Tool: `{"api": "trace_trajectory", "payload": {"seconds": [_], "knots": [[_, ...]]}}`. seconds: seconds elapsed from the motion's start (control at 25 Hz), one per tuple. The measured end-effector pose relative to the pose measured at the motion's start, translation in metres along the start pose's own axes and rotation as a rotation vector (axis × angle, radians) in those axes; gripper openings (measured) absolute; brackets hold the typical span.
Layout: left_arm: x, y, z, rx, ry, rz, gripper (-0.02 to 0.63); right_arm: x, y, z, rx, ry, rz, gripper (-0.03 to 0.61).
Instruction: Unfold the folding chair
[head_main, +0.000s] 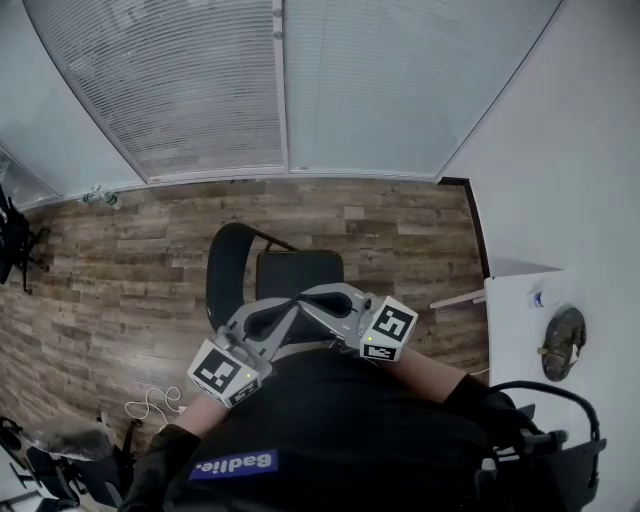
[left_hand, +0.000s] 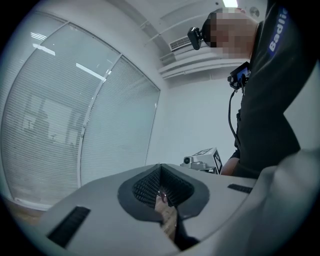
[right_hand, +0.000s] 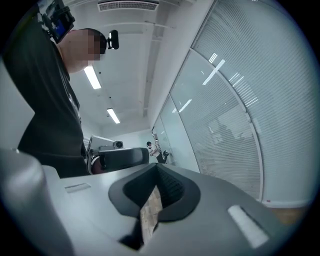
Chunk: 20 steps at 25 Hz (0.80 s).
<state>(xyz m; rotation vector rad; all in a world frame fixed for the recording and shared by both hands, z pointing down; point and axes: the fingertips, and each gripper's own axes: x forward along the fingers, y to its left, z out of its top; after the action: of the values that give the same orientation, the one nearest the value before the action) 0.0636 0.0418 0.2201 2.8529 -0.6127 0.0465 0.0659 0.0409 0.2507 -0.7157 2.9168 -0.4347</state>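
The black folding chair (head_main: 298, 272) stands on the wood floor just below and ahead of me in the head view. Its seat faces up and its curved backrest (head_main: 226, 268) is at the seat's left. Both grippers are raised in front of my chest, above the chair and apart from it, pointing level towards each other. My left gripper (head_main: 292, 308) (left_hand: 160, 168) is shut with nothing between its pads. My right gripper (head_main: 308, 294) (right_hand: 157, 168) is shut and empty too. Each gripper view shows the other gripper and my dark shirt.
Glass walls with blinds (head_main: 280, 80) run along the far side. A white table (head_main: 515, 345) with a dark round object (head_main: 563, 342) stands at the right. A black office chair (head_main: 545, 440) is at lower right. A white cable (head_main: 150, 405) lies on the floor at lower left.
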Motion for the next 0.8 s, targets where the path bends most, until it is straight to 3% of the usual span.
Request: {"api": "trace_trajectory", "payload": {"seconds": [0.8], "knots": [[-0.007, 0.004, -0.024, -0.037, 0.031, 0.033, 0.005, 0.006, 0.009, -0.021, 0.005, 0.047, -0.009, 0.0]]}}
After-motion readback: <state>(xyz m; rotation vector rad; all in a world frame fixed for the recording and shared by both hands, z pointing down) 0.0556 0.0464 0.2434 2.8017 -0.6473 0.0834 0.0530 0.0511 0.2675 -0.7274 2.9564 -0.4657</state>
